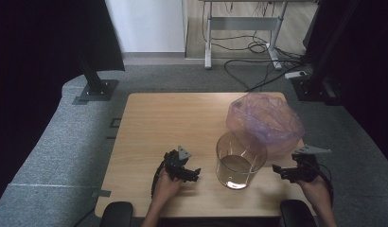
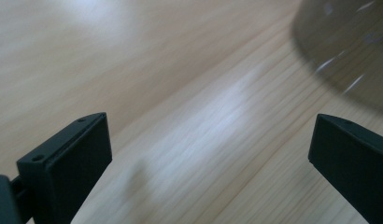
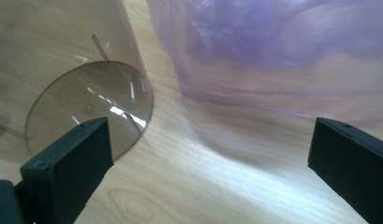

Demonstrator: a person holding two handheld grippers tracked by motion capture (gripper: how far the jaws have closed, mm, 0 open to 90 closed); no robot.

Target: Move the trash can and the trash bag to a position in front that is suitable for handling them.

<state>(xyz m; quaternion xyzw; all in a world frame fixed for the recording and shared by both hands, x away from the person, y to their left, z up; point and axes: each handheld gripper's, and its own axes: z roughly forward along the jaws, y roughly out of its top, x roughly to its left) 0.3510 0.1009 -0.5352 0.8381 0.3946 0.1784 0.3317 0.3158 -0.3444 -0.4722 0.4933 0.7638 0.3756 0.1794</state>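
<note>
on the near half of the wooden table [image 1: 159, 118] we rest both grippers low over the wood. our left gripper [image 1: 194, 174] has its jaws spread wide, nothing between them, only bare tabletop showing in the left gripper view. our right gripper [image 1: 278, 169] is spread just as wide and also grips nothing; whether either one touches the tabletop we cannot tell.

between the two stands the clear plastic container [image 1: 241, 160], upright and open at the top, near each gripper but touching neither. from the right gripper view its round base [image 3: 89, 109] sits just ahead of one jaw. behind it, on the far right part of the table, lies the purple plastic bag [image 1: 264, 119], puffed up and pressed close against the container's back.

we count two grippers, one container, one bag.
</note>
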